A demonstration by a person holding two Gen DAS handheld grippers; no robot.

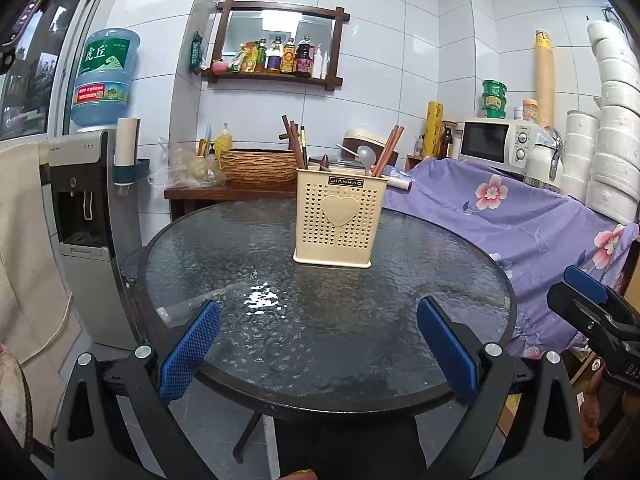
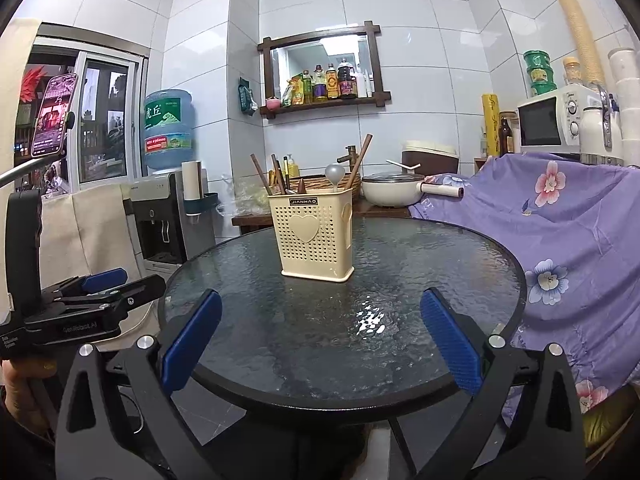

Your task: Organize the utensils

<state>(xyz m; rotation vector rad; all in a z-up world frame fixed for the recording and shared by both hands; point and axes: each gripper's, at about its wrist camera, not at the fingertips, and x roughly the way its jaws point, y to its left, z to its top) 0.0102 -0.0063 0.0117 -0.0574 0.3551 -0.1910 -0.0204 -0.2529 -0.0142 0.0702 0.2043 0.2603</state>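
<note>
A cream perforated utensil holder (image 1: 340, 220) (image 2: 314, 232) with a heart on its front stands upright on the round dark glass table (image 1: 320, 332) (image 2: 340, 344), past the middle. Brown chopsticks (image 1: 298, 144) (image 2: 262, 174) and a grey spoon (image 1: 366, 158) (image 2: 334, 172) stick out of its top. My left gripper (image 1: 318, 340) hovers open over the near table edge, nothing between its blue pads. My right gripper (image 2: 320, 336) is likewise open and empty, well short of the holder. Each gripper shows at the side of the other's view.
A water dispenser (image 1: 86, 184) (image 2: 168, 216) stands left of the table. A purple floral cloth (image 1: 520, 220) (image 2: 560, 240) covers furniture on the right, with a microwave (image 1: 494, 142) (image 2: 552, 120) behind. A side counter holds a woven basket (image 1: 258, 166) and a white pan (image 2: 394, 190).
</note>
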